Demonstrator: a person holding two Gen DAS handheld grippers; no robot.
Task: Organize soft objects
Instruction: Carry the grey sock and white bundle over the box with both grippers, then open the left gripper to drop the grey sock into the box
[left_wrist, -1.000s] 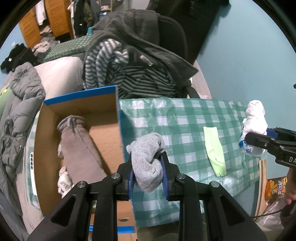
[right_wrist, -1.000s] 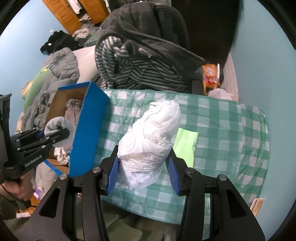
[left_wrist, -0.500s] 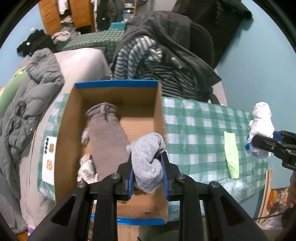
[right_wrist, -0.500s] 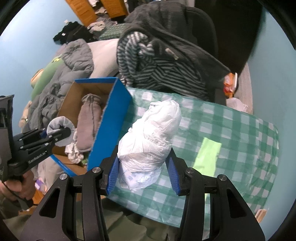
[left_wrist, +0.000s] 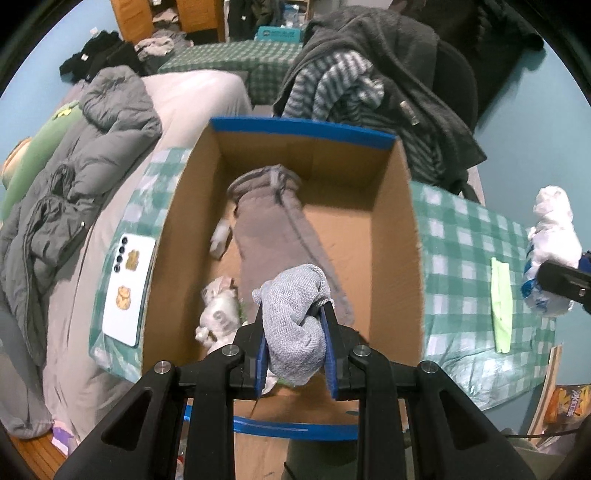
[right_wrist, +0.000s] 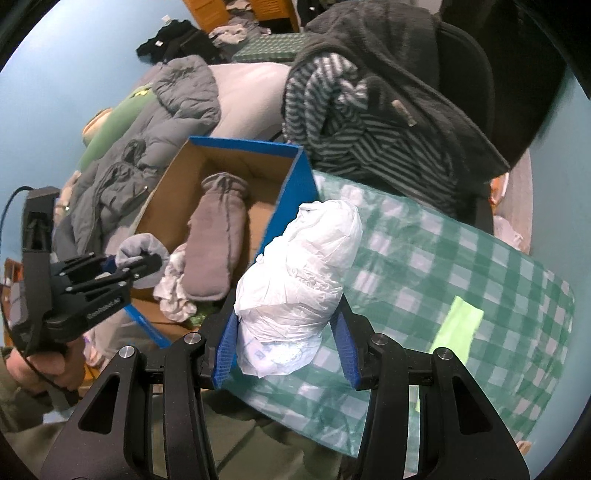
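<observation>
Left gripper (left_wrist: 293, 332), fingers clamped on grey sock (left_wrist: 295, 325), now over cardboard box (left_wrist: 399, 236); release likely next. Right gripper (right_wrist: 288, 343) clamps white bag (right_wrist: 299, 288), seemingly short of the box.

The grey rolled sock (left_wrist: 295, 325) covers part of the box floor behind it, and its lower end sinks between the blue pads (left_wrist: 330, 354) of the left gripper (left_wrist: 295, 350). Under the long grey garment (left_wrist: 280, 243) in the cardboard box (left_wrist: 391, 236), 2 small whitish items (left_wrist: 218, 310) show only in part; their print is too small to read. The white plastic bundle (right_wrist: 295, 291) blocks the box's near right corner in the right wrist view. The person's hand (right_wrist: 40, 365) is cut off at the left edge. The snack packet (left_wrist: 565, 406) is clipped at the frame's rim.
</observation>
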